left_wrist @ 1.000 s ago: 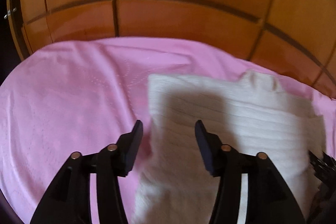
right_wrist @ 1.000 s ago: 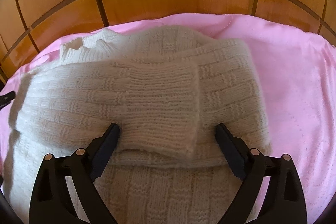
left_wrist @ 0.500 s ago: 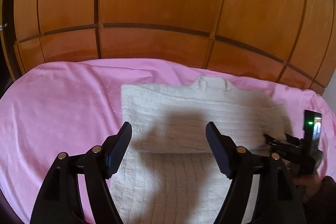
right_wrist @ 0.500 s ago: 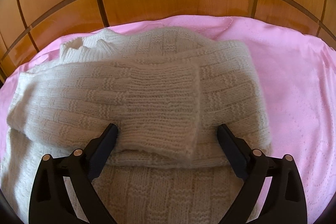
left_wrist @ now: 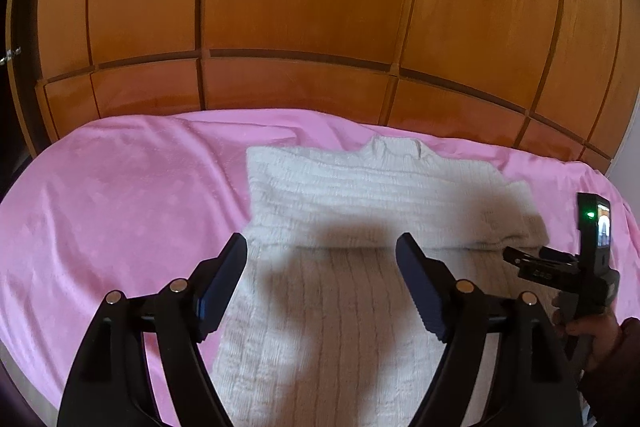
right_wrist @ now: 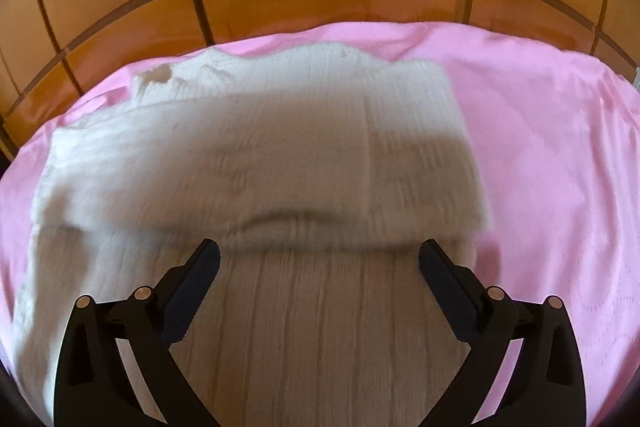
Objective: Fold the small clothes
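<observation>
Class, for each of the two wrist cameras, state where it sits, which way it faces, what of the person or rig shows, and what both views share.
Left wrist: on the left tongs, open, facing forward over the cream knitted sweater towards the orange wooden panelling; the right tongs and a hand show.
Right wrist: on the right tongs, open, low above the sweater; only its own fingers show.
Shared: sweater, pink bedsheet, panelling.

Home bedroom, pink bedspread (left_wrist: 120, 211), wooden panelled wardrobe (left_wrist: 304, 7) just behind the bed
</observation>
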`<state>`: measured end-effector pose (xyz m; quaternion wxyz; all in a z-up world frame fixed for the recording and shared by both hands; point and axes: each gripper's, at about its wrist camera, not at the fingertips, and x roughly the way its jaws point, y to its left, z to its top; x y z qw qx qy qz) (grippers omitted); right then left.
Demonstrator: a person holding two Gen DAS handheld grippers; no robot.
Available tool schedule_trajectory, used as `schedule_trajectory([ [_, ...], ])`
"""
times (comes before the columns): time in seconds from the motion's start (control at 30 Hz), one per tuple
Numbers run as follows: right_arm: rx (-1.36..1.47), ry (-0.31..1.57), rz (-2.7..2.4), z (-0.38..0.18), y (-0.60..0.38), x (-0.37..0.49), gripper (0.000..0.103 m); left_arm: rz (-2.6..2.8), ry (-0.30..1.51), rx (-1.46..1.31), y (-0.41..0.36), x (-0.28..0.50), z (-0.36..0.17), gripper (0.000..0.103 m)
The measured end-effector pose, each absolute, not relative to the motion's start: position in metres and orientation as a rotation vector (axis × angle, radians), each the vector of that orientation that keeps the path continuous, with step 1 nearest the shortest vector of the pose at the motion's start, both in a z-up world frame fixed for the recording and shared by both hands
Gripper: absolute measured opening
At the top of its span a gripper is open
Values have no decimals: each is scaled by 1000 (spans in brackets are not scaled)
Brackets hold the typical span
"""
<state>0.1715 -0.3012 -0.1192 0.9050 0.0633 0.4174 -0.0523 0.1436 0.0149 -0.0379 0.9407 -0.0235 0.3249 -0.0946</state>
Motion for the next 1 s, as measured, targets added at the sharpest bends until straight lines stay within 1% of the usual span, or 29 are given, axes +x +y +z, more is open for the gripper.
schedule_trajectory([
  [0.1, 124, 871, -100, -115, -306, 152, 99, -185, 680, -50, 20, 136, -44, 79],
  [0.27, 127, 911, -117, -116, -327, 111, 99, -165, 758, -77, 47, 117, -75, 79],
  [0.47, 321, 994, -31, -133, -359, 40, 99, -136, 878, -150, 93, 83, -116, 78],
  [0.53, 378, 999, 14, -134, -360, 15, 96, -137, 917, -192, 105, 69, -127, 77],
  [0.57, 391, 999, 26, -134, -360, 8, 90, -140, 933, -213, 110, 63, -130, 74],
  [0.6, 422, 1006, 56, -134, -358, -2, 80, -153, 956, -240, 116, 57, -135, 68],
  [0.63, 446, 1017, 81, -134, -355, -7, 74, -170, 973, -257, 118, 54, -138, 63],
  [0.67, 462, 1030, 106, -135, -352, -13, 63, -201, 999, -280, 120, 50, -141, 55],
  [0.7, 467, 1054, 139, -136, -346, -19, 58, -222, 1019, -290, 121, 45, -145, 51],
  [0.73, 456, 1072, 167, -138, -339, -22, 57, -224, 1023, -290, 122, 42, -147, 49],
  [0.77, 447, 1081, 183, -138, -336, -23, 54, -237, 1029, -286, 121, 39, -149, 44],
  [0.8, 429, 1100, 212, -140, -328, -23, 46, -255, 1035, -285, 121, 38, -150, 32],
  [0.83, 400, 1116, 230, -141, -321, -24, 41, -280, 1045, -277, 120, 36, -151, 24],
  [0.87, 381, 1127, 242, -140, -317, -24, 28, -289, 1045, -270, 119, 35, -150, 6],
  [0.9, 348, 1137, 262, -138, -310, -23, 14, -305, 1036, -259, 118, 33, -147, 5],
  [0.93, 330, 1133, 274, -135, -306, -23, 8, -319, 1025, -260, 118, 32, -143, 5],
  [1.0, 320, 1098, 322, -119, -302, -22, 8, -375, 997, -305, 121, 32, -130, 5],
])
